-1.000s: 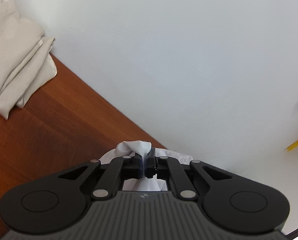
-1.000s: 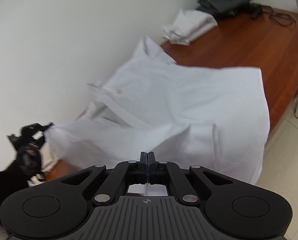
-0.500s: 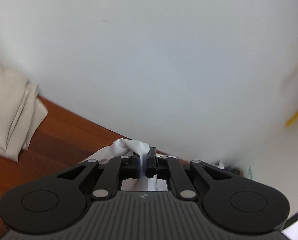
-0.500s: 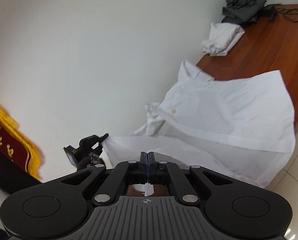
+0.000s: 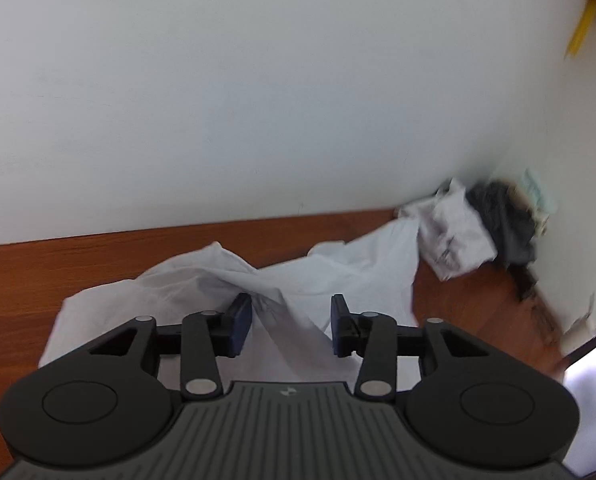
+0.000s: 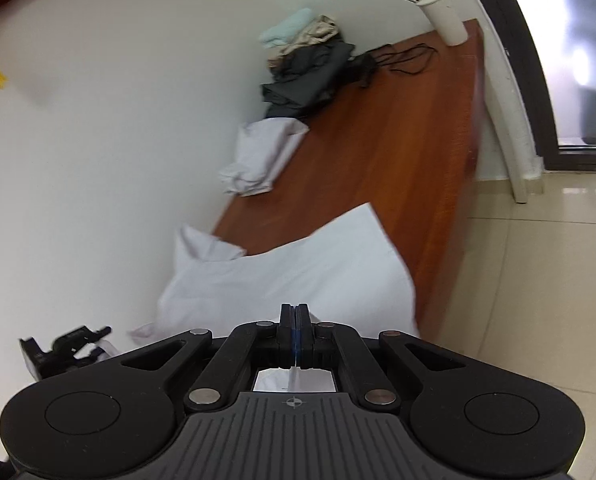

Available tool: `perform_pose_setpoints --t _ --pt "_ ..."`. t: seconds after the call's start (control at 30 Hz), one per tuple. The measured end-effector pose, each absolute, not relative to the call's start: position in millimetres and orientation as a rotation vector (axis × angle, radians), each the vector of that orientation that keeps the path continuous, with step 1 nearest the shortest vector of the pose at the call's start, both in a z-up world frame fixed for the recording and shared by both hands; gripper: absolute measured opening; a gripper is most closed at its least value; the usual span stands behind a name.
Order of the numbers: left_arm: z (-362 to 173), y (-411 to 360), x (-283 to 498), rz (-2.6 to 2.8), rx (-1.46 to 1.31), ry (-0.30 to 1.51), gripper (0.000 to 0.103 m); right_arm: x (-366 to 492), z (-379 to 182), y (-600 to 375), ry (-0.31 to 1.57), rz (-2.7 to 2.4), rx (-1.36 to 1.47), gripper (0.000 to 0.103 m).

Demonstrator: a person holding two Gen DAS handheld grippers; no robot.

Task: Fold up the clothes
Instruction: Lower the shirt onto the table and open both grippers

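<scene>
A white shirt (image 5: pixel 202 280) lies crumpled on the brown wooden table (image 5: pixel 58 264) by the wall. My left gripper (image 5: pixel 292 312) hovers just over it, its jaws opening. A ridge of cloth rises between the blue pads (image 5: pixel 240 316) without being pressed. In the right wrist view the shirt (image 6: pixel 298 264) spreads from the wall to the table's (image 6: pixel 397 140) front edge. My right gripper (image 6: pixel 296 312) is shut on its near hem, with cloth showing behind the pads. The left gripper (image 6: pixel 94 334) appears small at that view's lower left.
Further along the wall lie a folded white garment (image 6: pixel 262 152) and a pile of dark and pale clothes (image 6: pixel 309 76). Beyond them are a black cable (image 6: pixel 405 56) and a white paper cup (image 6: pixel 445 16). Tiled floor (image 6: pixel 537 280) lies past the table's front edge.
The left gripper has let go of the shirt fold and its jaws have spread; its view swung right along the table. The right gripper moved with the hem, and the shirt dropped flatter.
</scene>
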State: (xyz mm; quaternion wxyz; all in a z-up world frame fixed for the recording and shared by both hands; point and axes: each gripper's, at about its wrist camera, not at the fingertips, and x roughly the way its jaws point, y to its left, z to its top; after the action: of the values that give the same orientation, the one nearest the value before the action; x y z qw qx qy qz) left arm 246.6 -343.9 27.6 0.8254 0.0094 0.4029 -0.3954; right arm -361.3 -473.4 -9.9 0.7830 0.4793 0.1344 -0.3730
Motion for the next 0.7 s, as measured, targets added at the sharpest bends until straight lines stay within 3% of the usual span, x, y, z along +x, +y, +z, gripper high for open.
perform_pose_setpoints --t 0.17,0.27,0.3,0.4,0.5,0.7 --pt "0.0 -381.0 247.4 -0.844 0.103 0.881 0.065 -342.1 -51.8 -513.6 0.414 -0.864 1.005 0.005" --pt "-5.5 -381.0 244.7 -0.845 0.113 0.880 0.081 -328.9 -69.4 -526.9 0.484 -0.884 0.972 0.008" --pt "-5.2 -378.2 243.3 -0.850 0.105 0.878 0.087 -325.7 -73.5 -530.4 0.510 -0.889 0.961 0.014" --pt "4.6 -362.7 237.9 -0.864 0.082 0.843 0.093 -320.1 -76.3 -532.0 0.545 -0.873 0.916 0.025" --pt "17.6 -342.7 236.4 -0.881 0.074 0.824 0.099 -317.8 -74.0 -523.3 0.555 -0.831 0.900 0.028" --pt "40.7 -306.7 250.6 -0.914 0.037 0.920 0.103 -311.0 -67.0 -491.1 0.572 -0.745 0.880 0.032"
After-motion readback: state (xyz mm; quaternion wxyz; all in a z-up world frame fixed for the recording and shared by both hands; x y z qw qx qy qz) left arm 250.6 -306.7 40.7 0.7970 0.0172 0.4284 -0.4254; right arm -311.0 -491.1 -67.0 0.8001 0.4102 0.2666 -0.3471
